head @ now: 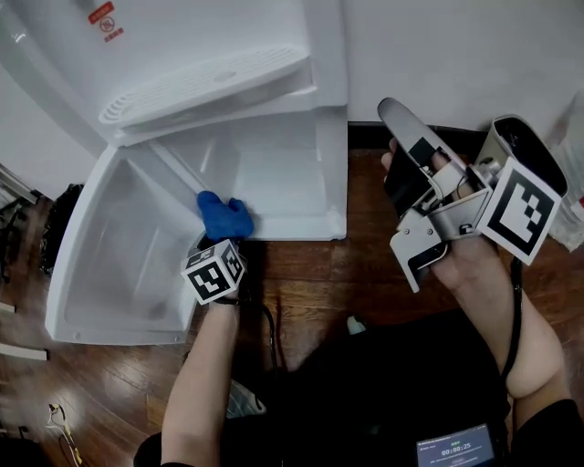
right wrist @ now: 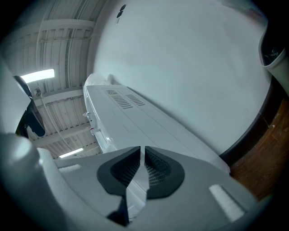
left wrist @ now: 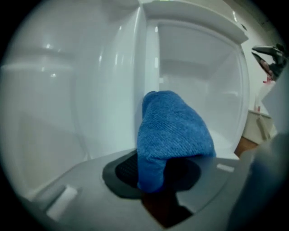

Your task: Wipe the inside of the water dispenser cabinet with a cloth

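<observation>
Blue cloth point(head: 224, 217) sits clamped in the left gripper's point(left wrist: 152, 178) jaws at the cabinet's point(head: 292, 182) front edge. Only the right gripper view shows the right gripper point(right wrist: 141, 171) pinched together and empty. Beyond the cloth, the cabinet's white hollow stands open.

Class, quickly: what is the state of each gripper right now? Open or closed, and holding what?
Left gripper: closed on the blue cloth.
Right gripper: closed, empty.

water dispenser point(head: 210, 27) top cropped, screen point(head: 456, 445) digits unreadable
</observation>
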